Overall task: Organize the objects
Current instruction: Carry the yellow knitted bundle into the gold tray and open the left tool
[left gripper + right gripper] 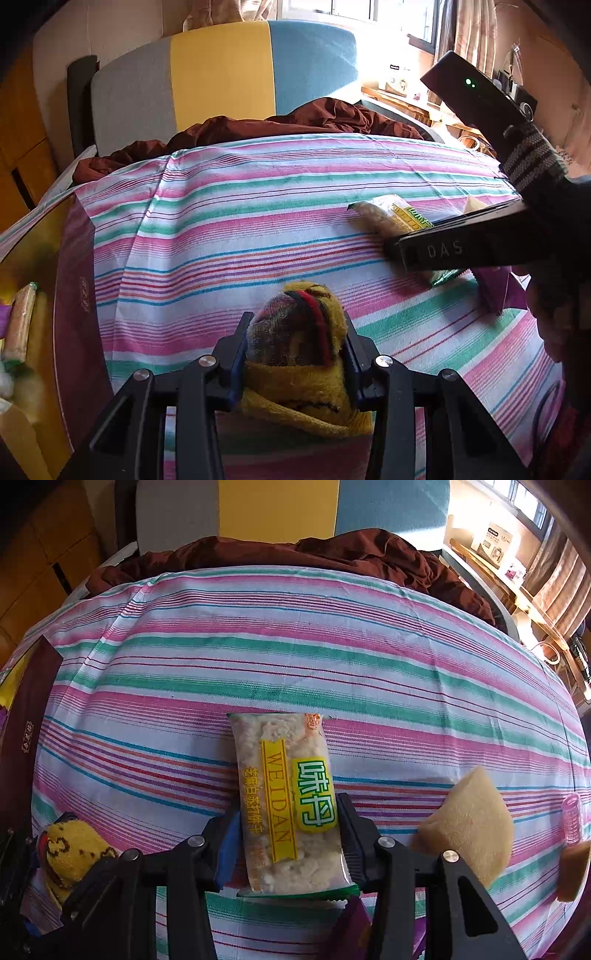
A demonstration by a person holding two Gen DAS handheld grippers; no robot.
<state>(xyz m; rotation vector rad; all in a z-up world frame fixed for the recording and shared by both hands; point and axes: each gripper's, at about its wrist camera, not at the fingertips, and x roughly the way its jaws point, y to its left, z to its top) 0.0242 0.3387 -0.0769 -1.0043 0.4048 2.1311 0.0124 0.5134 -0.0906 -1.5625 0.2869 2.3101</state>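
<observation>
My left gripper (295, 328) is shut on a yellow, red and dark patterned towel (299, 354), held just over the striped cloth (240, 221). My right gripper (288, 823) has its jaws tight against both sides of a clear "WEIDAN" snack packet (288, 801) lying on the striped cloth (295, 646). In the left wrist view the right gripper (461, 247) lies over that packet (391, 218) at the right. The towel (70, 849) shows at the lower left of the right wrist view.
A dark maroon box (74, 280) with snack packets (22, 321) inside stands at the left edge. A beige sponge wedge (469, 823) and a pink hair roller (572, 823) lie right of the packet. A purple packet (495, 288) lies near the right gripper. Brown bedding (295, 122) is piled at the far side.
</observation>
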